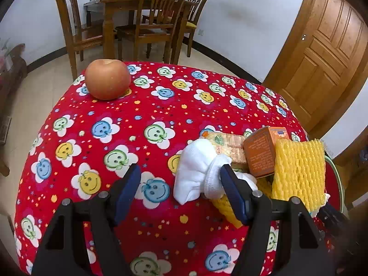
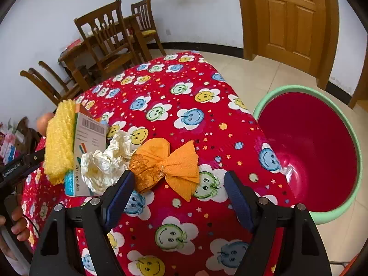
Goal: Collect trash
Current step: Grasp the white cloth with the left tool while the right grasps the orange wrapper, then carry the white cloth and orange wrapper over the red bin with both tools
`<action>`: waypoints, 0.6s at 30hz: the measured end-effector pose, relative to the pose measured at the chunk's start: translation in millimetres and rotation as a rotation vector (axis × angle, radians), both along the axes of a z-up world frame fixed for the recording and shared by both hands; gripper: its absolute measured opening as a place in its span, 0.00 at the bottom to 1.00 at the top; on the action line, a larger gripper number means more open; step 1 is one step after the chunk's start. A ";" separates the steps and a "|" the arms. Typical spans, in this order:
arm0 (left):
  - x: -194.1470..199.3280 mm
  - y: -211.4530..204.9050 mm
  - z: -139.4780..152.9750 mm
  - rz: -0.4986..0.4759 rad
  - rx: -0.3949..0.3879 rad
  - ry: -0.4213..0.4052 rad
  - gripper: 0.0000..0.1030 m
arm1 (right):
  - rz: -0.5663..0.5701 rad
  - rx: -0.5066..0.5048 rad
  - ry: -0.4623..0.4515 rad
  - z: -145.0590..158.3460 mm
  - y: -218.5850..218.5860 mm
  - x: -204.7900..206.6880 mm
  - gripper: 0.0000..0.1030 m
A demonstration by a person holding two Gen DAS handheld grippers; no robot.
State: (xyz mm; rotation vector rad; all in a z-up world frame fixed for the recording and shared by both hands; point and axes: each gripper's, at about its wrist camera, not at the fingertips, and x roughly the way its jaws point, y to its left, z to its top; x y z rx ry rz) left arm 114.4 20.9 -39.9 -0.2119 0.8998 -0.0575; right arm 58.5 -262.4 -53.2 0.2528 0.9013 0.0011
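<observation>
Two claws, both spread and empty. My right claw (image 2: 178, 197) hovers at an orange wrapper (image 2: 165, 164) on the tablecloth (image 2: 207, 124), near the bin (image 2: 308, 151). It looks light, soft, crinkly; I would pinch its twisted middle. My left claw (image 1: 180, 192) faces a white tissue (image 1: 197, 172).

- Tabletop (image 2: 207, 138): red cloth, smiley flowers in blue, yellow, green.
- Foam net (image 1: 299, 172): yellow.
- Wrapper (image 2: 165, 163): orange.
- Basin (image 2: 310, 151), right of frame: magenta inside, mint rim.
</observation>
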 end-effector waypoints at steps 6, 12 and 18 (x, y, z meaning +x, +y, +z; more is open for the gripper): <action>6.2 -6.4 -9.2 -0.030 -0.014 0.014 0.69 | 0.013 0.010 0.005 -3.5 2.3 2.8 0.77; 10.8 -10.1 -19.9 -0.058 -0.070 0.043 0.56 | 0.025 0.048 -0.005 -3.3 2.1 3.6 0.63; 6.0 -8.3 -15.1 -0.077 -0.098 0.030 0.32 | 0.060 0.121 -0.002 -2.1 3.3 3.0 0.34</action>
